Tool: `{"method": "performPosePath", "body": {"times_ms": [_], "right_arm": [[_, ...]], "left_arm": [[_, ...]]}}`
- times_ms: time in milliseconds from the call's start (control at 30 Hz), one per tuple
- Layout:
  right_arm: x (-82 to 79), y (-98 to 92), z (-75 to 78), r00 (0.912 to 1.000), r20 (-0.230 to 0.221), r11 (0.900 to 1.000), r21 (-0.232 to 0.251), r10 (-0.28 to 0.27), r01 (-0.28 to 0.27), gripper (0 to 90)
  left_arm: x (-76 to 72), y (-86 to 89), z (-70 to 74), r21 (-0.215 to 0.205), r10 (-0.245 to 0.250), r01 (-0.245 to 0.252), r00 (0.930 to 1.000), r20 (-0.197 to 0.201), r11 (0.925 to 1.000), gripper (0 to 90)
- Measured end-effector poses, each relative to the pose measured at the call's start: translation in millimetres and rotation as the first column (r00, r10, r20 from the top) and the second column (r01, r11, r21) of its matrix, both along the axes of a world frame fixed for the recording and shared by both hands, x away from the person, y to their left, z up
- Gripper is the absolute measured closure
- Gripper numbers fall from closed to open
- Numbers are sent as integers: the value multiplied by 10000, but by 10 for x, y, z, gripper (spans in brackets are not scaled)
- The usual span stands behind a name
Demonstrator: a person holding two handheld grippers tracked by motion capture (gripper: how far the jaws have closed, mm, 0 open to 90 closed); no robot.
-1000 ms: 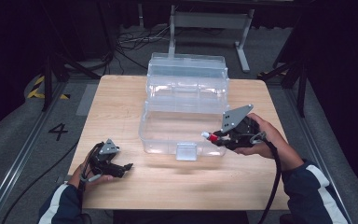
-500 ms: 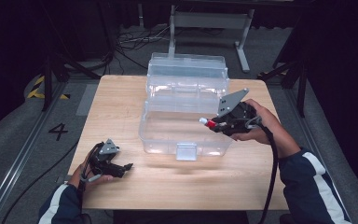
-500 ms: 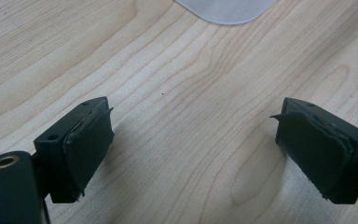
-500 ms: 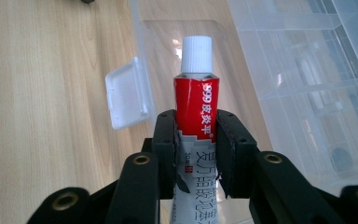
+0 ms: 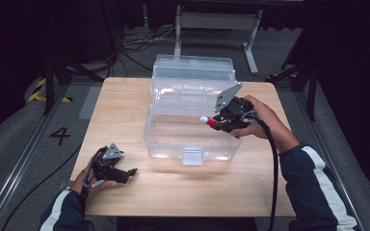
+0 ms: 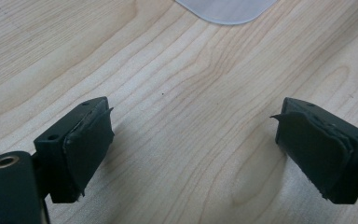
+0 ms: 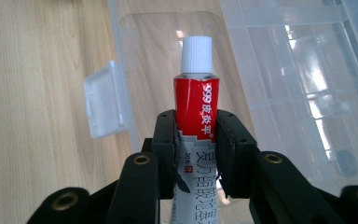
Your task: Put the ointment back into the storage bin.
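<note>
Left gripper point(image 5: 131, 172) sits low over the table point(image 5: 125, 110) at its near left corner, jaws spread wide, nothing between them. In the left gripper view, bare wood grain runs under and between the pads point(image 6: 91, 140), and a rounded corner of the clear box shows just ahead, past the tips.

Right gripper point(image 5: 215, 123) is up over the box point(image 5: 173, 139), on its right side. Jaws pinch a tube point(image 7: 196, 112) across its body: red upper part with white print, white lower part with dark print, white ribbed cap point(image 7: 196, 53) sticking out past the tips. In the high view the cap end points left from the gripper, over the box's open lower bin.

In the right gripper view, the clear bin floor lies ahead of and below the tube. The box's white latch point(image 7: 103, 100) hangs just left of the tips, at the bin's front wall. The tiered clear tray and open lid point(image 5: 192, 67) sit farther off, to the right of the jaws.

Box stands mid-table, well apart from the left gripper.
</note>
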State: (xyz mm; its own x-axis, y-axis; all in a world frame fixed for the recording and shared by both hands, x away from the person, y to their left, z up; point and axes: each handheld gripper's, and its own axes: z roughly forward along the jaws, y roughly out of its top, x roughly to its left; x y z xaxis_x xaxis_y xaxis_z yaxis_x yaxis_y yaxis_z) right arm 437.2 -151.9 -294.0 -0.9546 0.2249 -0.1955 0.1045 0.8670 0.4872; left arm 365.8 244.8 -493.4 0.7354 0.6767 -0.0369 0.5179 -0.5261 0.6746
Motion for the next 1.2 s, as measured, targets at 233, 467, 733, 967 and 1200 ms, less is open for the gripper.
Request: {"method": "performPosePath", "body": {"times_ms": [233, 467, 733, 967, 1200], "right_arm": [[115, 94, -155, 9997, -256, 9990, -453, -10, -2, 713], [190, 172, -326, 9984, -558, 9954, -954, -29, -24, 713], [291, 226, -645, 9939, -1093, 9851, -1720, -136, -55, 713], [419, 234, -838, 9892, -1444, 9728, -2317, -251, -92, 713], [463, 263, -978, 9816, -1878, 9611, -2758, -357, -178, 712]], "left_arm": [[0, 0, 0, 3, 0, 0, 10000, 1, 10000, 111], [0, 0, 0, -4, 2, -2, 10000, 5, 10000, 111], [0, 1, 1, 2, -10, 10, 10000, -16, 10000, 111], [1, 2, 1, -3, -24, 24, 10000, -17, 10000, 111], [2, 2, 1, -8, -32, 32, 10000, -19, 10000, 111]]}}
